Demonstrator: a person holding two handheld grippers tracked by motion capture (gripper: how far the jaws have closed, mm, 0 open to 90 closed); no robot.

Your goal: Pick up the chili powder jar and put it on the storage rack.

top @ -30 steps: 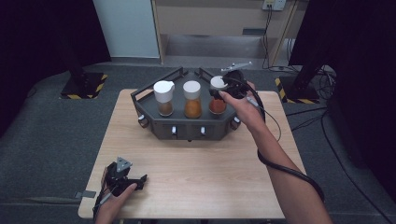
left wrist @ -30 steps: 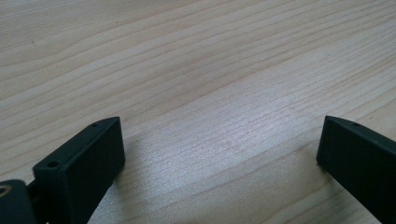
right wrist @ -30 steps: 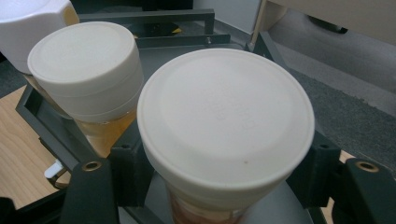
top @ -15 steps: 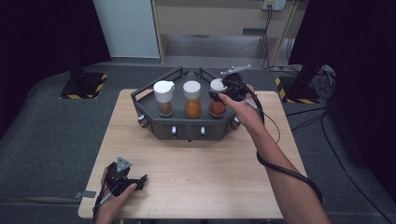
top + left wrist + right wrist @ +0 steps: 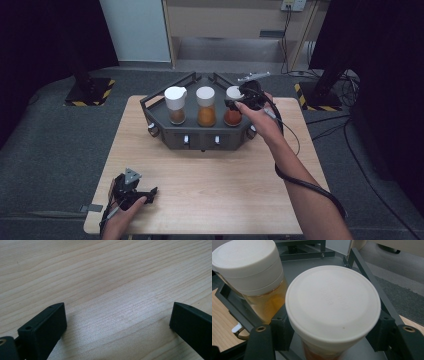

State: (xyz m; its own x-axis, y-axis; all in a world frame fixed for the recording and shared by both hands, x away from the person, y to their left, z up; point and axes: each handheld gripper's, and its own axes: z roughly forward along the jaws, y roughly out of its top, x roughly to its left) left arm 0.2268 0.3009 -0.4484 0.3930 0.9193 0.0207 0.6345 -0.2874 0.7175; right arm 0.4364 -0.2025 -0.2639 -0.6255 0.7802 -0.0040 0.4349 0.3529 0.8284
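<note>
Right-hand jar (image 5: 233, 111), white-lidded with red-orange contents, stood in the grey rack (image 5: 200, 137) at the 3 o'clock end of a row of three. In the high view, my right gripper (image 5: 239, 101) sat at that jar's lid, its jaws closed on the lid from either side. The middle jar (image 5: 206, 106), with orange contents, stood just beside it at 9 o'clock, and the left jar (image 5: 175, 105), with brown contents, stood beyond that. The rack occupied the 12 o'clock half of the wooden table (image 5: 220, 185). My left gripper (image 5: 145, 194) lay well apart from the rack, at the table's 7 o'clock corner, resting on the wood in my left hand (image 5: 122, 220).

In the left gripper view, my two black jaws stood wide apart with bare table (image 5: 105, 285) between them. Nothing was held.

In the right gripper view, the lid (image 5: 333, 302) of the right-hand jar sat between my jaws, which pressed its rim at 9 o'clock and 3 o'clock. The jar stood upright, its red-orange contents visible below the lid at 6 o'clock. The middle jar (image 5: 249, 267) stood at 10 o'clock, near the gripped lid without touching it. The rack's dark frame (image 5: 367, 272) ran toward 1 o'clock behind the jars.
</note>
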